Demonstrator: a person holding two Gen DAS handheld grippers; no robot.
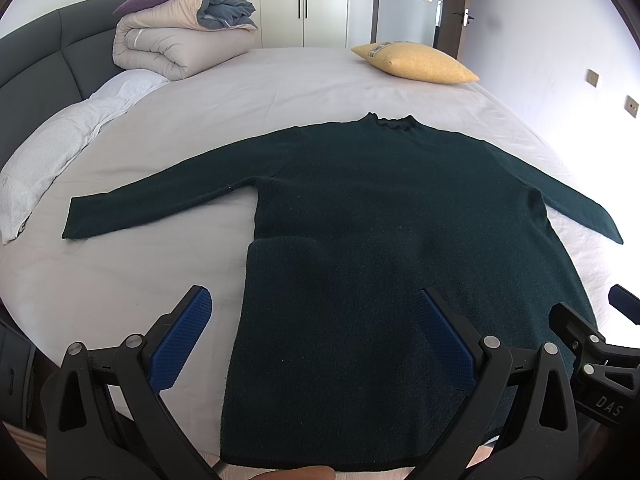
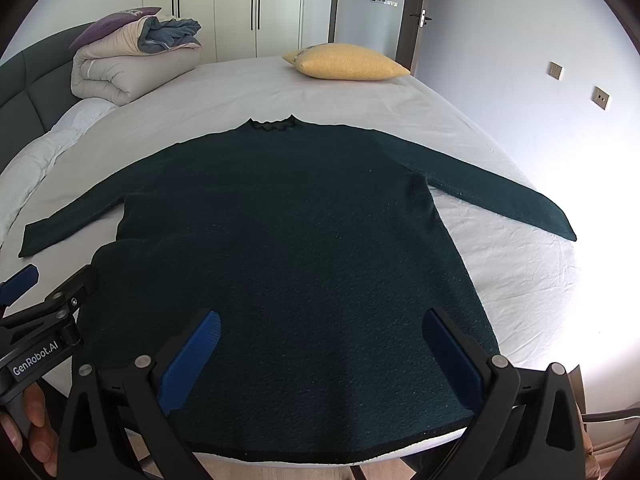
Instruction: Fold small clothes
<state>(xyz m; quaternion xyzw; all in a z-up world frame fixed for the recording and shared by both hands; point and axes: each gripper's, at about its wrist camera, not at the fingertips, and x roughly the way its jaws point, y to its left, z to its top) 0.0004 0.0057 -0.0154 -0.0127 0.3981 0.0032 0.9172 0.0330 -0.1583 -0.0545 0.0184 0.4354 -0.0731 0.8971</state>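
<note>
Dark green sweater [image 1: 380, 208] spread flat on the bed [image 1: 280, 80], hem at the near edge, both sleeves out sideways. Left gripper [image 1: 316, 336] and right gripper [image 2: 320, 354] hover over the hem, fingers wide apart, holding nothing. Beyond: yellow pillow [image 2: 346, 62], folded duvet [image 1: 180, 40].

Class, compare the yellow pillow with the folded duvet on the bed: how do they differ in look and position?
The yellow pillow is one flat cushion lying alone; the folded duvet is a bulky beige stack with grey-blue bedding and a purple cushion on top. The pillow sits toward the far right of the bed, the duvet at the far left by the dark headboard. Both rest on the bed beyond the green sweater.
</note>
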